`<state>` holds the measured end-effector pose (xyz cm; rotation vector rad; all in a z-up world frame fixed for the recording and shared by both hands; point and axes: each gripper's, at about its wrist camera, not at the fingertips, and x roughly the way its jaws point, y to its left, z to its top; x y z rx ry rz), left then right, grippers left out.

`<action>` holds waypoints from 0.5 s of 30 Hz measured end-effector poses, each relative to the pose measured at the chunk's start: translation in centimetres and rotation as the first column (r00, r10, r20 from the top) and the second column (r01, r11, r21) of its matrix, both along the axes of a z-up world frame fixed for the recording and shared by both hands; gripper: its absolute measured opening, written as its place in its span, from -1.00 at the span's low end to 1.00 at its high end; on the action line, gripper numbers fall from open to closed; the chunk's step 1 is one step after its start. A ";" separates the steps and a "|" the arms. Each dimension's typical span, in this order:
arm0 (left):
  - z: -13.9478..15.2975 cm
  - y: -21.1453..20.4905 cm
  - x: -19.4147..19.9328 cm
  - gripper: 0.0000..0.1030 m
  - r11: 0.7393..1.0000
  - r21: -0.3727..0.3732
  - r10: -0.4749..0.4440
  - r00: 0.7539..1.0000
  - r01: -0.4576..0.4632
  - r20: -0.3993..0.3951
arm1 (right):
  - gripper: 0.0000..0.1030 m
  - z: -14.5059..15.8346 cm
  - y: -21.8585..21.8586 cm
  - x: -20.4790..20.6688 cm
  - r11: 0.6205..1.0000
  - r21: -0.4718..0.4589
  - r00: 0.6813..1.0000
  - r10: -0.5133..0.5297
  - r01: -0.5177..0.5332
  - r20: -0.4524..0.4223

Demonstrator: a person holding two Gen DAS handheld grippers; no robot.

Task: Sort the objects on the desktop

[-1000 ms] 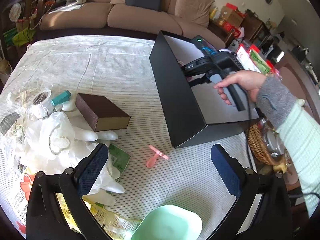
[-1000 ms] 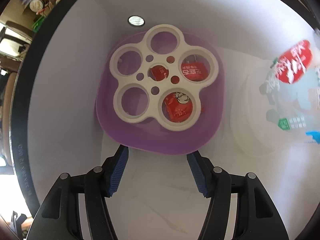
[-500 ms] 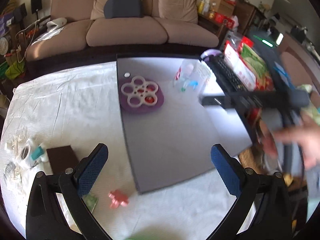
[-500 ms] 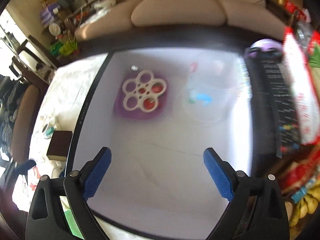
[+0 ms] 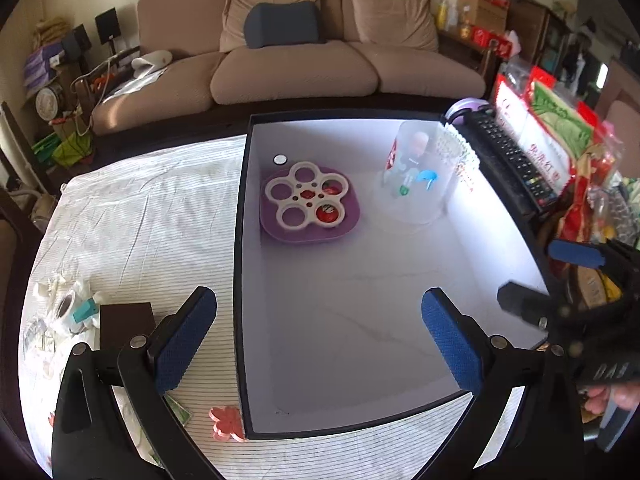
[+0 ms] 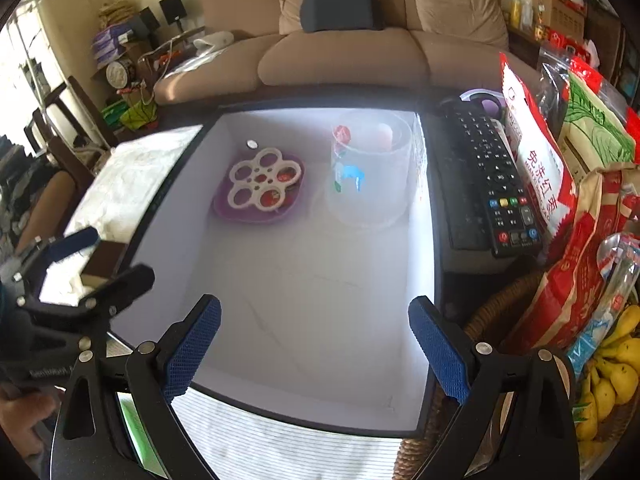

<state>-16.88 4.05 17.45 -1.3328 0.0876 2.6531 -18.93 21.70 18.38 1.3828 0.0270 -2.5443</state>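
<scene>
The box lies open on a striped cloth before a tan sofa; at its far end sit a purple tray and a clear cup. The left gripper and right gripper hang over the near rim, both spread, empty. Only the left view shows the brown block and pink clip on the cloth; only the right shows bananas, perhaps in a basket. A remote lies just beside the box.
</scene>
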 end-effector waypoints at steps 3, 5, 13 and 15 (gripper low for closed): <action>-0.3 0.5 0.1 1.00 1.000 -0.010 0.017 1.000 -0.017 -0.001 | 0.96 -0.5 -0.4 0.3 0.999 0.038 1.000 -0.007 0.008 -0.017; -0.3 0.7 0.2 1.00 1.000 -0.009 0.017 1.000 -0.017 0.002 | 0.97 -0.7 -0.2 0.6 1.000 0.019 1.000 -0.011 0.011 -0.022; 1.0 1.0 2.6 1.00 0.999 -0.028 0.026 0.999 -0.027 -0.021 | 1.00 0.4 0.1 2.8 1.000 -0.004 0.998 -0.018 0.017 -0.060; 1.4 0.8 3.7 1.00 0.999 -0.025 0.029 0.999 -0.029 -0.021 | 1.00 0.9 0.1 3.8 1.000 -0.011 0.997 -0.024 0.024 -0.072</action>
